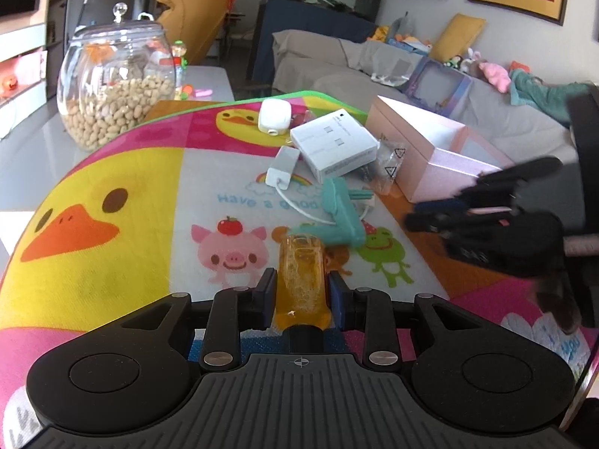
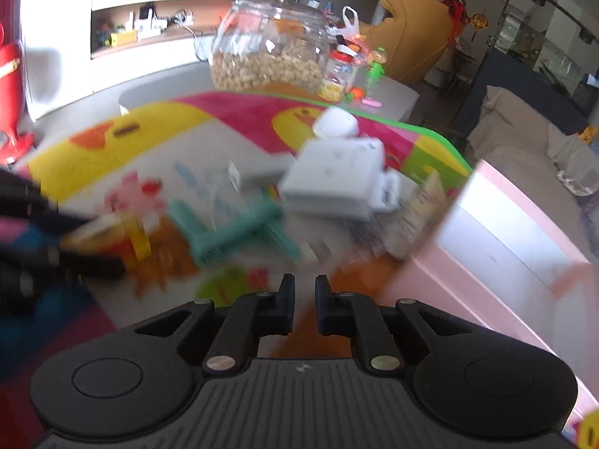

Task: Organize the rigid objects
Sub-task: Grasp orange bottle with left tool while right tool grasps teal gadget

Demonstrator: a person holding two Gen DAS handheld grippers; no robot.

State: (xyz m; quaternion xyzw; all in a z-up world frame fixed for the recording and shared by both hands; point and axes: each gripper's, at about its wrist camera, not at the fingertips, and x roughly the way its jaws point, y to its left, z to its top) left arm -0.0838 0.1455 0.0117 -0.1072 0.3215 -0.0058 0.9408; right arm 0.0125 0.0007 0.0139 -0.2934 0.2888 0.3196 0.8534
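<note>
Amber bottle (image 1: 301, 277) pinched in left gripper (image 1: 301, 292); right gripper (image 2: 302, 301) pressed together, nothing between its tips.

Bottle gripped across its sides, pointing toward the pink box (image 1: 430, 149), probably for a drop through the open top. Teal toy (image 1: 342, 211) and white box (image 1: 333, 147) lying beside the pink box on the duck mat (image 1: 112, 172), apparently not yet sorted. Near wall of the pink box to clear. Peanut jar (image 1: 116, 86) well apart from the pink box; bare mat on that side for swinging.
</note>
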